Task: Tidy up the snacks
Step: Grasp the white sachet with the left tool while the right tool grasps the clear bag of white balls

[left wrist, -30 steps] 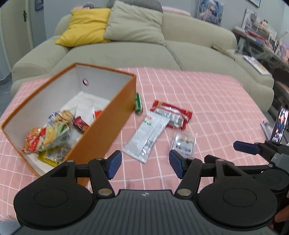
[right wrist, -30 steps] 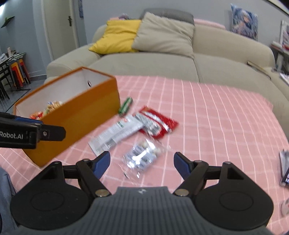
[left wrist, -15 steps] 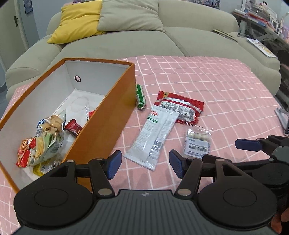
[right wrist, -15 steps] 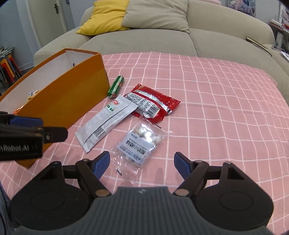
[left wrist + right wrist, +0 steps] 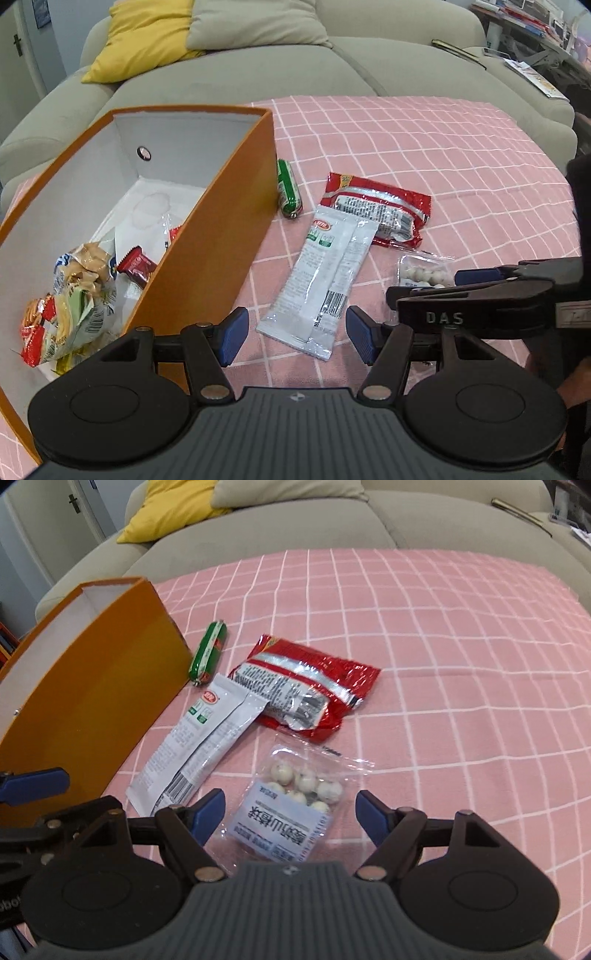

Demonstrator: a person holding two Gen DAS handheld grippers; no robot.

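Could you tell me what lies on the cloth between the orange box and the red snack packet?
In both wrist views, the green sausage stick and white sachet lie between the orange box and red snack packet.

The tablecloth (image 5: pixel 443 635) is soft pink woven cloth, matt, with a white grid. The orange box (image 5: pixel 221 236) looks like smooth card, matt white inside. The red packet (image 5: pixel 310 686) is crinkly glossy foil; the white sachet (image 5: pixel 325 273) dull film; the clear bag (image 5: pixel 295 797) shiny plastic. The sofa (image 5: pixel 240 66) is coarse fabric.
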